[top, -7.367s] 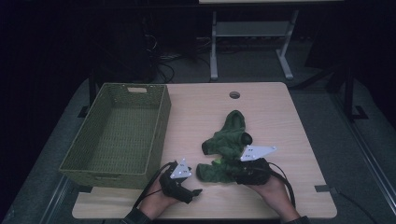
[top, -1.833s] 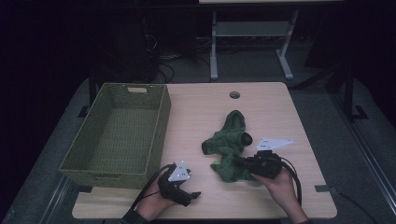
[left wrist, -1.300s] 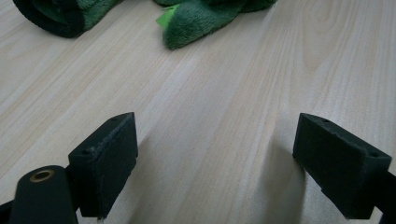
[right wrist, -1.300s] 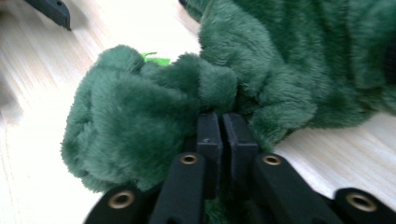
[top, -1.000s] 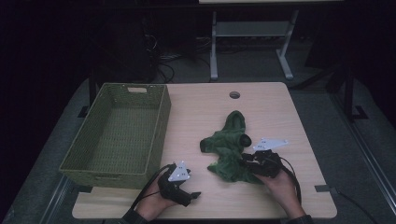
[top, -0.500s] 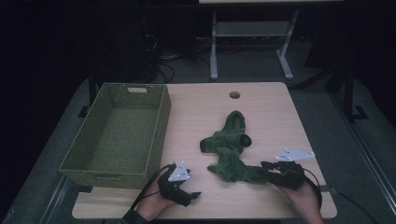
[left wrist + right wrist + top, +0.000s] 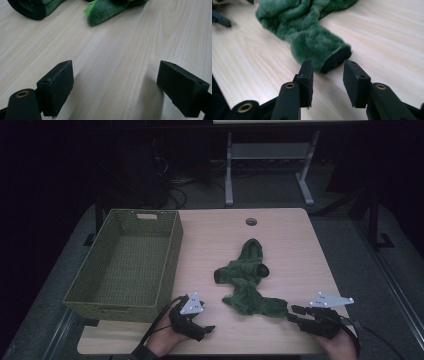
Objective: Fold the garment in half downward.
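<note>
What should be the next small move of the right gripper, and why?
Probably a short push forward, then closing. The right gripper has just been opening its jaws; they are open, with nothing pressed between them, and the dark cuff end of the green fleece garment lies just ahead of the tips on the table. The basket stands at the far left.

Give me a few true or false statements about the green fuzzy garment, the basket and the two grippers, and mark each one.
1. The green fuzzy garment lies inside the woven basket. False: it lies on the table, right of the basket.
2. The left gripper is open over bare wood. True.
3. The right gripper clamps the garment. False: the cuff end lies just beyond its parted jaws, which have just been opening.
4. The basket holds nothing. True.
</note>
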The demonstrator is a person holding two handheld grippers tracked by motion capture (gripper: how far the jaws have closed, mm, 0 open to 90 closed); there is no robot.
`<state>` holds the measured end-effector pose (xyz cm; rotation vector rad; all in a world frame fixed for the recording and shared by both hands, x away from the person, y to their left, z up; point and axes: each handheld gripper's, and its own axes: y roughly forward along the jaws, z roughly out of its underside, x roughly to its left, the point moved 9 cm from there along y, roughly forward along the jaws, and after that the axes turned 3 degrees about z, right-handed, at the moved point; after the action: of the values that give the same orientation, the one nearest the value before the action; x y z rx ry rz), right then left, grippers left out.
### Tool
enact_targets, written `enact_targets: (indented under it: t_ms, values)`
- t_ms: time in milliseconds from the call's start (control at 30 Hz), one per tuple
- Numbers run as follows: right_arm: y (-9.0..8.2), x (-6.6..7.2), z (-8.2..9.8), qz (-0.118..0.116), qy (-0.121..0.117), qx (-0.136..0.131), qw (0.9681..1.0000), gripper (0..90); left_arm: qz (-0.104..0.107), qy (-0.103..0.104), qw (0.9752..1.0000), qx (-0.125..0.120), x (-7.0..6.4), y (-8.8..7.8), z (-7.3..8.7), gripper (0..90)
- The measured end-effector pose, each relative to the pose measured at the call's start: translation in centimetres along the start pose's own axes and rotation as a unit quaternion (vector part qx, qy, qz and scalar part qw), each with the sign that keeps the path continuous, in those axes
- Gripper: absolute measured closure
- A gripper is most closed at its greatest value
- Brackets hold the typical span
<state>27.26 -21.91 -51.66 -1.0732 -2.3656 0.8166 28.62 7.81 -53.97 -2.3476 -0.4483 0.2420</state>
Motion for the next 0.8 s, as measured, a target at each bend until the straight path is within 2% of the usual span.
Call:
enact_targets:
  t_ms: [267, 400, 567, 667, 800]
  values:
    - [0.4, 0.6, 0.7, -0.019, -0.001, 0.013, 0.9997, 60.6, 0.0, 0.0, 1.0, 0.0, 0.0, 0.0, 0.0, 13.3]
    - [1.1, 0.5, 0.9, -0.016, 0.003, 0.028, 0.9995, 66.6, -0.001, 0.0, 1.0, 0.001, 0.0, 0.0, 0.0, 13.3]
    - [1.1, 0.2, 0.8, -0.022, 0.003, 0.023, 0.9995, 83.6, 0.0, 0.0, 1.0, 0.001, 0.0, 0.0, 0.0, 13.3]
    - [0.9, 0.4, 0.7, -0.03, 0.0, 0.022, 0.9993, 86.9, -0.001, -0.001, 1.0, 0.001, 0.0, 0.0, 0.0, 13.3]
    - [0.6, 0.7, 0.1, -0.037, -0.011, 0.005, 0.9992, 87.9, 0.0, -0.001, 1.0, 0.001, 0.0, 0.0, 0.0, 13.3]
